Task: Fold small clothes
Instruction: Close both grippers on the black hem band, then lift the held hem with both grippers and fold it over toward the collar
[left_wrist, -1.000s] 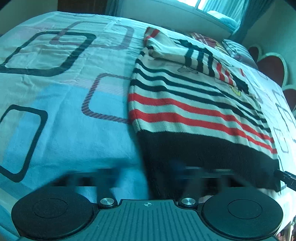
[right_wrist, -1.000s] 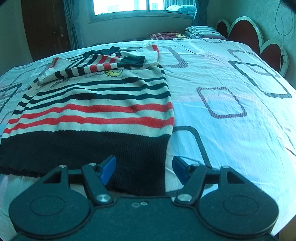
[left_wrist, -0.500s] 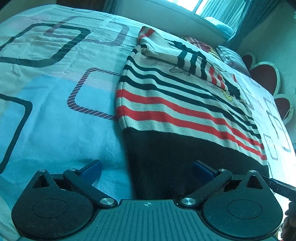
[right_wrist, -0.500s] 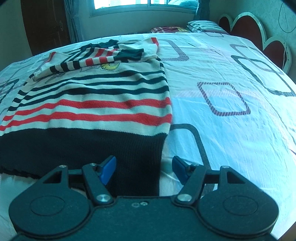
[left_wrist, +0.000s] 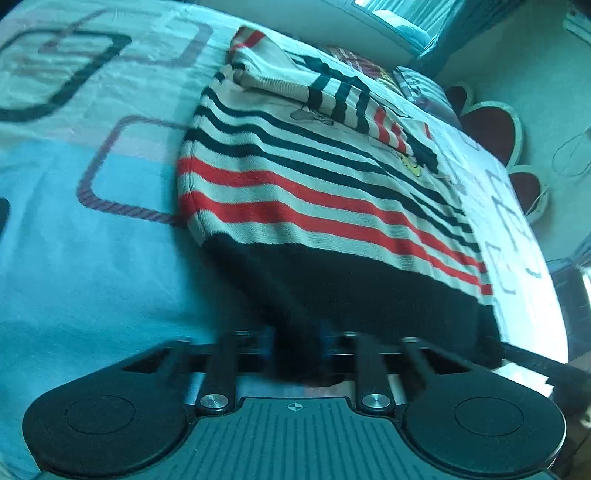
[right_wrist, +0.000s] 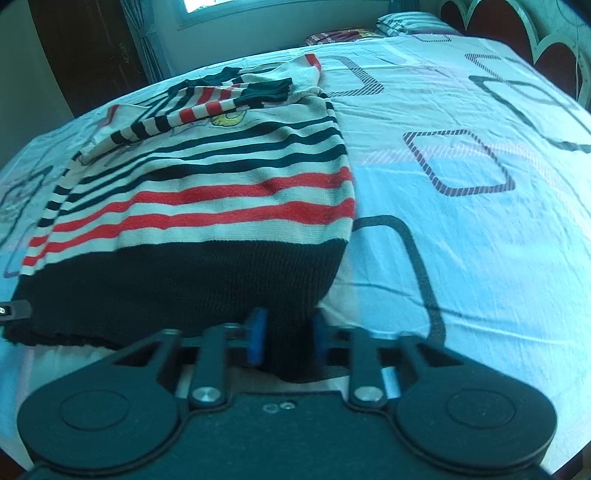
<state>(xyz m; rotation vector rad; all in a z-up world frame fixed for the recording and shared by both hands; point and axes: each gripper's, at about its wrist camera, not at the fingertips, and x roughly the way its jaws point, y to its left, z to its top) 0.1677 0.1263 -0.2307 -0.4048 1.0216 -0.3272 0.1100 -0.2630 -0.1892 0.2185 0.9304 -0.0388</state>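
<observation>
A small striped sweater (left_wrist: 314, 192), cream with red and dark stripes and a black hem band, lies flat on the bed with both sleeves folded across its chest; it also shows in the right wrist view (right_wrist: 221, 192). My left gripper (left_wrist: 295, 345) is shut on the black hem at its left corner. My right gripper (right_wrist: 288, 339) is shut on the black hem at its right corner, blue pads (right_wrist: 256, 336) pinching the fabric. The hem is raised slightly off the sheet at both corners.
The bed sheet (right_wrist: 461, 221) is pale blue and white with rounded square patterns. Pillows (right_wrist: 410, 22) and a heart-shaped headboard (right_wrist: 517, 33) stand at the far end. A window (right_wrist: 221, 7) and a curtain are behind the bed.
Both grippers were open around the hem corners; both have closed on the black hem, and the hem has lifted a little.
</observation>
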